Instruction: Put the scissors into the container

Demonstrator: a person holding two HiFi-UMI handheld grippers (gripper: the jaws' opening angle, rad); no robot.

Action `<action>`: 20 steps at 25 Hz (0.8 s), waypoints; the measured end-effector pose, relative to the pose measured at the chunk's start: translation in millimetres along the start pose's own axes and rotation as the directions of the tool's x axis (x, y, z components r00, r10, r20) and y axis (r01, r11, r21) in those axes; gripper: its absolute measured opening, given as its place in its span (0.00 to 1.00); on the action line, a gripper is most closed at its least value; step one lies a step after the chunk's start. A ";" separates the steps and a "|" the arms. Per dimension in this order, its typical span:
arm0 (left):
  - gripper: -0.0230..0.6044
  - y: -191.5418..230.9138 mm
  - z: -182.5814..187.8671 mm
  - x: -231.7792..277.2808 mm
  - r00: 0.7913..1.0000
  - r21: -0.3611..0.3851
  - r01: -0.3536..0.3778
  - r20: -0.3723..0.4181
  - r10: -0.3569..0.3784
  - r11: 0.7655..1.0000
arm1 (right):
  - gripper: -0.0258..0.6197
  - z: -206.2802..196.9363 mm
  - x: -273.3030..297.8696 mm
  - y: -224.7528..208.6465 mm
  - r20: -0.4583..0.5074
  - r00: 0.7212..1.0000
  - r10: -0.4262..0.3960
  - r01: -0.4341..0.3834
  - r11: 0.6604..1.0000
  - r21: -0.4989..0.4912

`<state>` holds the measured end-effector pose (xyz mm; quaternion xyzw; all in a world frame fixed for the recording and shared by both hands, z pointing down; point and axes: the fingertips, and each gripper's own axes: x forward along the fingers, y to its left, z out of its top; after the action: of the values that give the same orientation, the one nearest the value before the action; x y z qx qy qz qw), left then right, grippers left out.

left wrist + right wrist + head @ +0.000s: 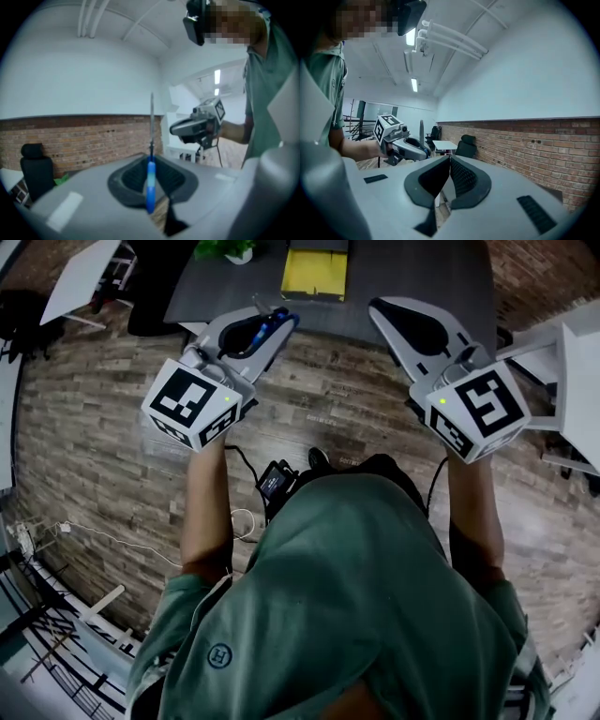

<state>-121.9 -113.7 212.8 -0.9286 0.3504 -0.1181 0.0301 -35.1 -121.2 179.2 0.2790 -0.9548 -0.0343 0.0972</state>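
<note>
The task was only partly done, in my judgement. The scissors (150, 183) were lifted and sat clamped between the jaws of the left gripper (151, 160), held in the air in front of the person, but they were not yet in any container. The right gripper (449, 161) had its jaws pressed together with nothing between them. What remained was to bring the scissors to the container and let them go inside. On the dark table (412, 268) ahead lay a flat yellow rectangular thing (314, 276); I could not tell if this was the container. The scissors had a smooth blue handle, probably plastic, and thin grey metal blades closed into one narrow strip that pointed upward. Both grippers had hard, matte grey shells with black ribbed pads.
</note>
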 end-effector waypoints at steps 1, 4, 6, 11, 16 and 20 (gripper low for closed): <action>0.10 4.3 -1.6 2.0 1.000 -0.004 0.004 0.001 -0.004 1.000 | 0.05 -1.4 3.9 -1.7 -0.006 1.000 -0.002 0.002 1.000 0.002; 0.10 17.0 -5.0 9.2 1.000 -0.018 0.014 0.003 -0.014 1.000 | 0.05 -4.6 15.8 -10.2 -0.022 1.000 -0.002 0.003 1.000 0.007; 0.10 27.3 -8.2 16.0 1.000 -0.026 0.016 -0.003 -0.016 1.000 | 0.05 -5.5 24.7 -19.5 -0.026 1.000 -0.002 0.002 1.000 0.012; 0.10 50.3 -21.2 38.8 0.999 -0.048 -0.002 -0.035 0.001 0.999 | 0.05 -16.4 44.7 -48.9 -0.029 0.999 0.019 -0.018 0.999 0.029; 0.10 73.6 -28.6 67.8 0.997 -0.064 -0.030 -0.075 0.025 0.997 | 0.05 -24.7 66.6 -84.4 -0.020 0.998 0.057 -0.056 0.997 0.043; 0.10 96.8 -31.3 95.8 0.993 -0.075 -0.061 -0.103 0.053 0.995 | 0.05 -27.6 84.3 -118.9 -0.011 0.996 0.090 -0.090 0.995 0.042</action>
<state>-122.2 -248.8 248.7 -0.9117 0.3820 -0.1499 -0.0204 -36.4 -267.1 206.1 0.2379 -0.9662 -0.0083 0.0991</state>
